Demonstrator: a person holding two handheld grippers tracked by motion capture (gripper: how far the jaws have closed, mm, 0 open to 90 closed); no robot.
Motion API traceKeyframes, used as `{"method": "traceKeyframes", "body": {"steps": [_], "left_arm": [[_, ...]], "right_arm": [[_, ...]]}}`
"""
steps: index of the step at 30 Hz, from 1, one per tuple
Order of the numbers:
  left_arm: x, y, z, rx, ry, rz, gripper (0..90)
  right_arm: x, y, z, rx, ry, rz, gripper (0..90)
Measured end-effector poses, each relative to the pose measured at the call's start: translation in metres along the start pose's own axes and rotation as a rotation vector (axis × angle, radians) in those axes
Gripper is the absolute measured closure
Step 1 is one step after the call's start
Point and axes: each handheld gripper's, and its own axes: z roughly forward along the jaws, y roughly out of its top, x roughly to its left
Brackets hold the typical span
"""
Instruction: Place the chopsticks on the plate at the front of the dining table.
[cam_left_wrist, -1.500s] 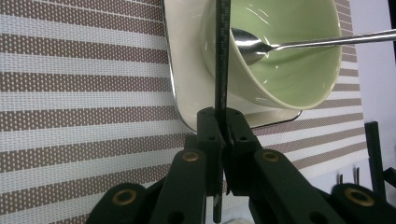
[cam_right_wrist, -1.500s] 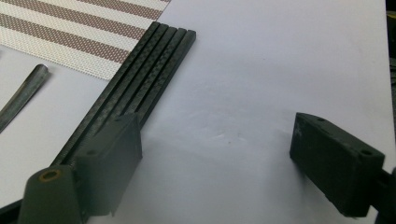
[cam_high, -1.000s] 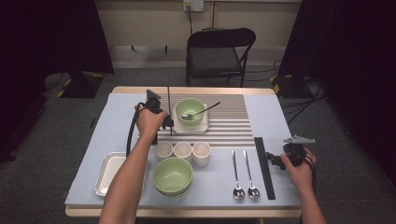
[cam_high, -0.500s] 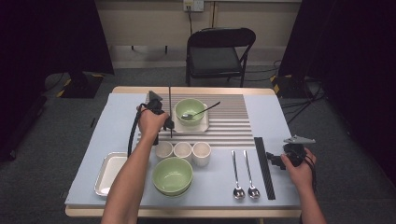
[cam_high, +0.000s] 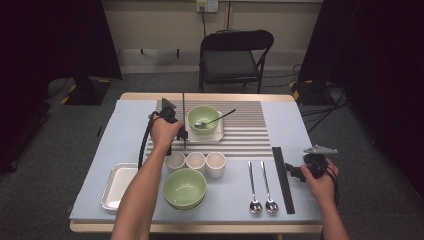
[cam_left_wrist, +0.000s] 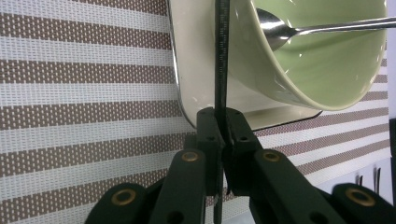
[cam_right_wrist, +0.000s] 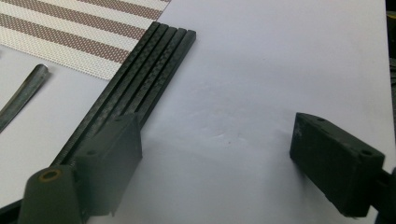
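Pinching a thin black chopstick (cam_left_wrist: 221, 70) in your left tool (cam_left_wrist: 223, 140), you held it over the striped placemat (cam_high: 250, 135), just beside the cream square plate (cam_left_wrist: 196, 70). Its jaws were closed tight on the stick, which ran straight up between the pads and passed in front of the plate's edge and the pale green bowl (cam_left_wrist: 327, 70). That bowl was glossy and smooth, round with a flared wall, and a polished metal spoon (cam_left_wrist: 299, 30) lay inside it, handle out over the rim. The placemat was a coarse woven mesh in brown and off-white bands.

Your right tool (cam_right_wrist: 215, 158) sat low over the pale blue tabletop (cam_right_wrist: 261, 70) with its jaws wide apart and nothing between them (the matte black pads were blocky, with small screw holes). Just beside its left pad lay the remaining chopsticks (cam_right_wrist: 140, 74), square-sided sticks packed side by side, their surface showing a fine carbon-like weave.

From above, three small white cups (cam_high: 196, 161) stood in a row below the placemat, a second green bowl (cam_high: 185, 187) sat in front of them, a shiny metal tray (cam_high: 117, 185) lay to their left, and two long steel spoons (cam_high: 260, 185) lay parallel near the chopsticks. No writing or brand could be read anywhere.
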Motion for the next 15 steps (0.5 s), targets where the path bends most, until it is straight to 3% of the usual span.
{"method": "traceKeyframes", "body": {"steps": [2, 9, 11, 12, 15], "left_arm": [[0.0014, 0.0004, -0.0011, 0.022, -0.019, 0.007, 86.4], [0.0003, -0.0002, 0.0006, 0.009, 0.003, -0.021, 86.2], [0.0007, -0.0002, 0.0007, 0.026, 0.005, -0.005, 86.2], [0.0037, 0.0003, -0.0014, 0.068, -0.006, 0.035, 86.2], [-0.0005, -0.0004, 0.0019, 0.028, 0.000, -0.011, 86.1]], "right_arm": [[-0.0001, 0.0000, 0.0000, 0.000, 0.000, 0.000, 15.2], [0.0000, 0.0000, 0.0000, 0.000, 0.000, 0.000, 15.2], [0.0000, 0.0000, 0.0001, -0.001, 0.000, -0.001, 15.2], [0.0000, 0.0000, 0.0001, -0.001, 0.000, -0.001, 15.2], [-0.0001, 0.0000, 0.0001, -0.001, 0.000, -0.001, 15.2]]}}
